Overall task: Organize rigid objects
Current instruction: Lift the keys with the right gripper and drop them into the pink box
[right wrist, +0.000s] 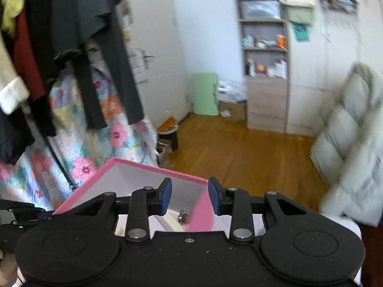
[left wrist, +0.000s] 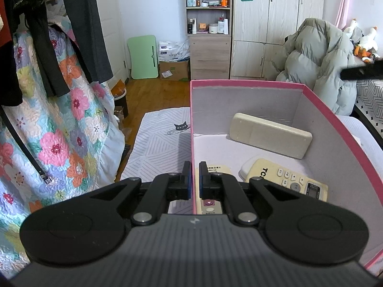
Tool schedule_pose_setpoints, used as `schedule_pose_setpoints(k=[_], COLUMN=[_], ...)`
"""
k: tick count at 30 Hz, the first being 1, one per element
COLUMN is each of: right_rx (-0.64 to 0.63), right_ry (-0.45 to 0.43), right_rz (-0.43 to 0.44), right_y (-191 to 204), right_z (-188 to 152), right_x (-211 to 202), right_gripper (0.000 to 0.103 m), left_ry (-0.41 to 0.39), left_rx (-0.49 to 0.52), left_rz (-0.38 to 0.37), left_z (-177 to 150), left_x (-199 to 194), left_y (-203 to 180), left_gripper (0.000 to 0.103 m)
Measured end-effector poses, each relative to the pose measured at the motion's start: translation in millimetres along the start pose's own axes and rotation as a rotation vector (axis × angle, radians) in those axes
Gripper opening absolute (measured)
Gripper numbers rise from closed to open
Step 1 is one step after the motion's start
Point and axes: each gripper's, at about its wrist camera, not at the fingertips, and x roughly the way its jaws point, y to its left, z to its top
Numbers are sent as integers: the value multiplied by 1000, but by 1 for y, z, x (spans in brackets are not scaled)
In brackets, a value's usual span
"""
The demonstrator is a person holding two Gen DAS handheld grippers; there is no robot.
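Note:
A pink box (left wrist: 251, 82) with a grey inside stands on a pale striped cloth. In it lie a cream remote (left wrist: 270, 135) face down against the far wall, a yellowed TCL remote (left wrist: 287, 179) with its buttons up, and a third remote (left wrist: 210, 203) with a purple button under my left fingers. My left gripper (left wrist: 195, 174) is shut on the box's left wall, one pad on each side. In the right wrist view my right gripper (right wrist: 190, 196) hovers open over a corner of the box (right wrist: 153, 167), with nothing pressed between its blue pads (right wrist: 166, 196).
The striped cloth (left wrist: 158, 148) has a cat print. A floral quilt (left wrist: 71, 129) and dark hanging clothes (left wrist: 79, 24) are at the left. A grey puffer jacket (left wrist: 318, 57) is piled at the right. Beyond are wooden floor (right wrist: 239, 148), a shelf unit (left wrist: 208, 24) and a wardrobe.

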Motion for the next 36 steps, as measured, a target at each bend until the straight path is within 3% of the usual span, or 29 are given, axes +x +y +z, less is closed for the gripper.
schedule_pose_setpoints(k=[4, 9, 13, 19, 26, 28, 29, 30, 33, 36], right_rx=[35, 58, 28, 21, -26, -16, -6, 2, 57, 149], right_ry=[52, 146, 190, 180, 198, 220, 238, 249, 222, 183], right_rz=[-55, -48, 4, 110, 161, 159, 163, 162, 137, 169], right_y=[-24, -42, -45, -54, -48, -46, -46, -46, -49, -56], right_z=[-23, -53, -70, -76, -77, -78, -79, -79, -76, -68], right_x=[0, 25, 46, 70, 94, 100, 102, 103, 91, 71], right_gripper=[38, 38, 38, 38, 38, 32, 14, 4, 5, 5], left_ry=[0, 0, 0, 3, 1, -2, -1, 0, -3, -3], left_rx=[0, 3, 0, 3, 32, 28, 22, 17, 9, 6], left_rz=[2, 5, 10, 14, 61, 58, 55, 50, 45, 33], left_z=[0, 0, 0, 1, 1, 1, 1, 1, 1, 0], left_x=[0, 0, 0, 1, -1, -1, -1, -1, -1, -1], left_y=[1, 1, 2, 2, -5, -4, -3, -2, 0, 0], left_gripper=[5, 5, 5, 5, 5, 5, 5, 5, 5, 5])
